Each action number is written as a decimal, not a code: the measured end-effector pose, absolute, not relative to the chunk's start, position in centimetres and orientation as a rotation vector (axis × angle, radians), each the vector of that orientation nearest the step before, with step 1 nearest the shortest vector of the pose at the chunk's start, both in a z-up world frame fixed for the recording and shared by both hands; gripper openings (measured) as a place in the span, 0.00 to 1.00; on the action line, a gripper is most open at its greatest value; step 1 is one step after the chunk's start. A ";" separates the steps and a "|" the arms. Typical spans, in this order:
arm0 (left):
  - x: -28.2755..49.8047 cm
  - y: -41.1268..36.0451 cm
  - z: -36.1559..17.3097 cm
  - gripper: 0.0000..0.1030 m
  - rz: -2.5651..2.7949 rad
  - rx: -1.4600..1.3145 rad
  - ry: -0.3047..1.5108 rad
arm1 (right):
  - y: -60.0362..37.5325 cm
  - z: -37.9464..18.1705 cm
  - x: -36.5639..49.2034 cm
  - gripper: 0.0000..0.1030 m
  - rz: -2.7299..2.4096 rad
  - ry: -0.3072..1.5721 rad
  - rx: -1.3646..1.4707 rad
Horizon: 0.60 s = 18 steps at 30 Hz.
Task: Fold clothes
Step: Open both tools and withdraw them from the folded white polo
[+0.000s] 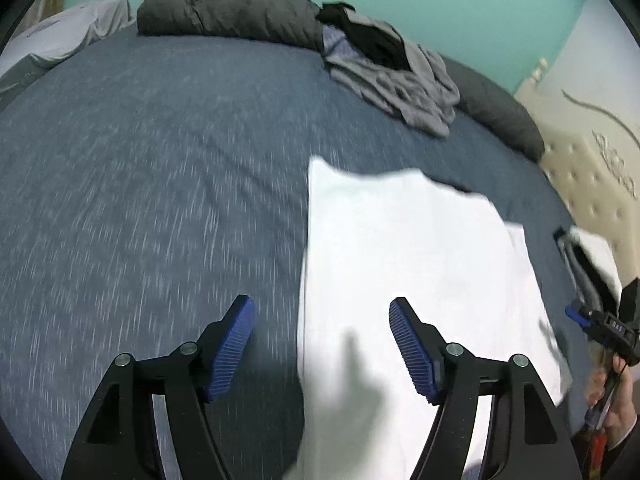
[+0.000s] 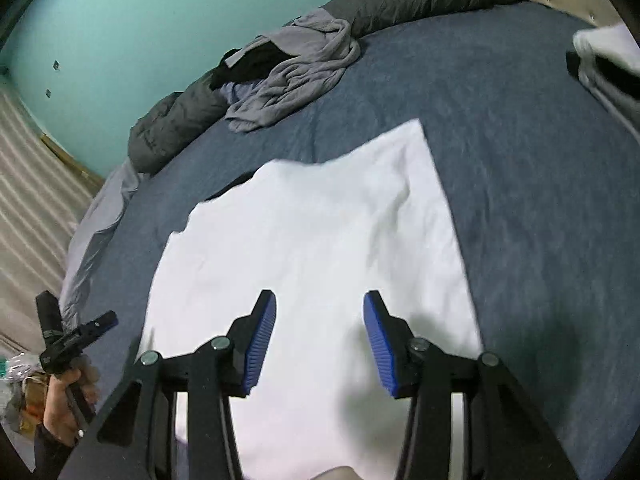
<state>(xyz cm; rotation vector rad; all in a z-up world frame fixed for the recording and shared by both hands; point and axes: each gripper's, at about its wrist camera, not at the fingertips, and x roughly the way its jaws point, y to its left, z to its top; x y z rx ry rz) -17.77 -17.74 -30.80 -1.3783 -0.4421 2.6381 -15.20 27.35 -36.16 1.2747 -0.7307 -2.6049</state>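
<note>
A white garment (image 1: 412, 272) lies flat on the blue bedsheet (image 1: 152, 184), partly folded with a straight left edge. My left gripper (image 1: 322, 322) hovers open above that edge, its right pad over the cloth, its left pad over the sheet, nothing between them. In the right wrist view the same white garment (image 2: 320, 248) spreads below my right gripper (image 2: 320, 316), which is open and holds nothing. The right gripper also shows at the left wrist view's right edge (image 1: 576, 316), and the left gripper at the right wrist view's lower left (image 2: 102, 322), in a person's hand.
A heap of grey and black clothes (image 1: 392, 76) lies at the far side of the bed beside a dark grey duvet (image 1: 224, 4). Folded clothes (image 2: 604, 60) are stacked near the padded headboard (image 1: 592, 184). A teal wall (image 2: 132, 28) runs behind the bed.
</note>
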 end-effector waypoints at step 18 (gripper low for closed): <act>-8.5 -18.4 -31.4 0.71 2.442 -1.588 -0.313 | 33.5 -38.2 -5.2 0.48 -2.498 -0.601 1.698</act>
